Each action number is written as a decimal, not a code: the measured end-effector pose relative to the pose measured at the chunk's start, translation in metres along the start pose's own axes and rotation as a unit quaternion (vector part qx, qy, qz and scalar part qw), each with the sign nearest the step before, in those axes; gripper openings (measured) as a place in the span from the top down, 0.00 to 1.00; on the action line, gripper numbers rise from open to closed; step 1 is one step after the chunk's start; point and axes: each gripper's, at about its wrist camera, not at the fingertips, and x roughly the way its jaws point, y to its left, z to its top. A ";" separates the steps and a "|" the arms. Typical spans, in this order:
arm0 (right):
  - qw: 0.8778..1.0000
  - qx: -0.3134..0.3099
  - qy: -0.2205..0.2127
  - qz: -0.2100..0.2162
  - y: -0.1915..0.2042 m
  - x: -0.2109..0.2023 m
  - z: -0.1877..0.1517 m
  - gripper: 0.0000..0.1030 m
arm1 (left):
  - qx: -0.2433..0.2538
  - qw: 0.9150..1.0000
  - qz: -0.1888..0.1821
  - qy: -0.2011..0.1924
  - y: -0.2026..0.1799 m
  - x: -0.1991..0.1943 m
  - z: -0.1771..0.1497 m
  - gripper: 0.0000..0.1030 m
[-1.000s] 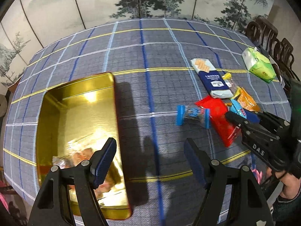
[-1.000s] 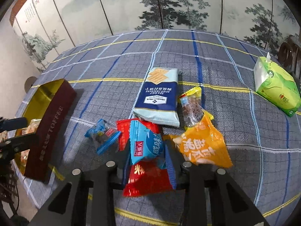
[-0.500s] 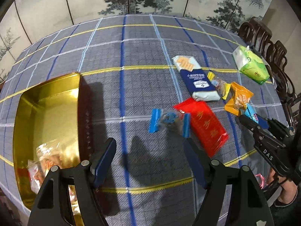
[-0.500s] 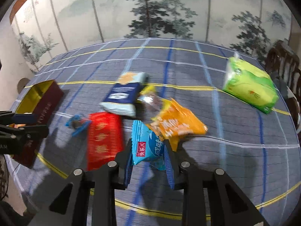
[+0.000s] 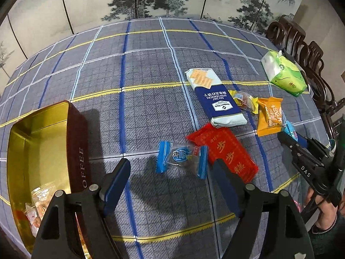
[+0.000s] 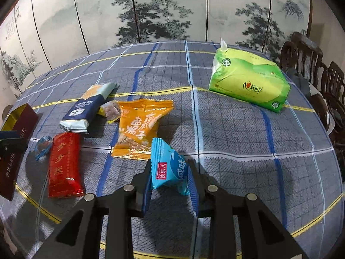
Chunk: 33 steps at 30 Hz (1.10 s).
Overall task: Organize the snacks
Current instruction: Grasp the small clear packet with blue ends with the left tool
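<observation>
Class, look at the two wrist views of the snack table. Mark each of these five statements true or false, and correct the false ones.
1. The right gripper is shut on a light blue snack packet. True.
2. The red snack bar lies inside the gold tin. False: it lies on the tablecloth.
3. The left gripper holds the blue-ended candy. False: its jaws are opening, with nothing between them.
4. The green tissue pack lies apart from the snack cluster. True.
5. The gold tin is empty. False: wrapped snacks lie in it.
</observation>
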 end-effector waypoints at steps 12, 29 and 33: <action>1.000 0.011 -0.013 0.007 -0.006 0.002 -0.002 0.72 | 0.008 1.000 0.004 -0.002 -0.003 0.017 0.003 0.26; 1.000 0.011 -0.013 0.008 -0.007 0.002 -0.002 0.72 | 0.006 1.000 -0.011 0.020 -0.004 0.035 -0.005 0.67; 1.000 0.011 -0.013 0.008 -0.007 0.002 -0.002 0.72 | 0.009 1.000 -0.015 0.022 -0.004 0.031 -0.012 0.70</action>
